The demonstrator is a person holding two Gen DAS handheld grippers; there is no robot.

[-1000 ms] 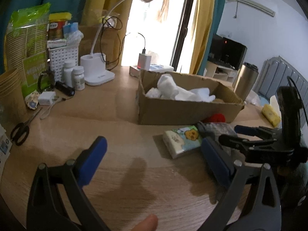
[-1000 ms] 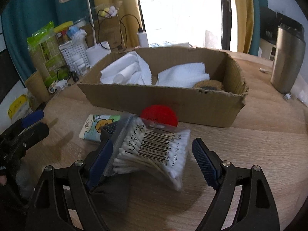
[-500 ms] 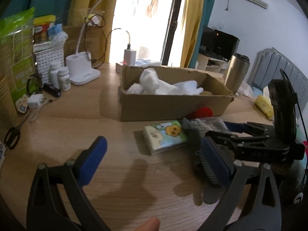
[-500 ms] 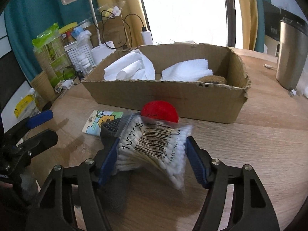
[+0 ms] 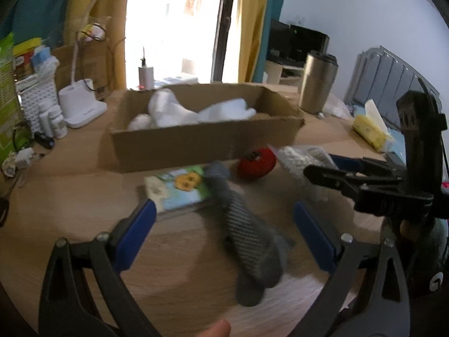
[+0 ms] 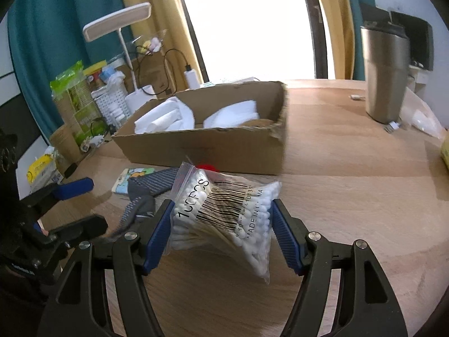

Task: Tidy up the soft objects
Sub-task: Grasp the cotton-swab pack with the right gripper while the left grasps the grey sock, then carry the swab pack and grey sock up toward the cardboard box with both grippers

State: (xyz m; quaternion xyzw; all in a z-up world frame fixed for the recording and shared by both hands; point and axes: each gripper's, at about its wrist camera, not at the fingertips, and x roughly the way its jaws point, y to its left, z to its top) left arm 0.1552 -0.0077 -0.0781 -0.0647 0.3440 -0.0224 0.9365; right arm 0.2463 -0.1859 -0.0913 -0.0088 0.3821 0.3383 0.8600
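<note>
since a second ago my right gripper [image 6: 221,233] has closed its blue pads onto the bag of cotton swabs [image 6: 224,213] and raised it off the wood, where before the pads stood wide on either side of it; my left gripper [image 5: 224,238] has swung over so that the grey sock [image 5: 247,241] now lies between its fingers, which are spread well apart and touch nothing.

as i judge it, the job is partly done. the cardboard box [image 5: 196,143] already holds white cloths [image 5: 174,112] and some folded white tissue. still outside it, along its near wall, are the sock, the red ball [image 5: 256,161], the tissue packet [image 5: 179,188] with the cartoon print, and the swab bag clamped in my right fingers, held just in front of the box. so one item is in hand and three wait.

all of this sits on a pale wooden table [image 6: 350,174]. at its far left corner stand a white desk lamp [image 5: 81,106], a white basket [image 5: 28,98] and small bottles; toward the far right edge stands a steel tumbler [image 6: 384,75]. behind are a bright window, yellow and teal curtains, and a dark screen. the left view is blurred, so finer detail there escapes me.
</note>
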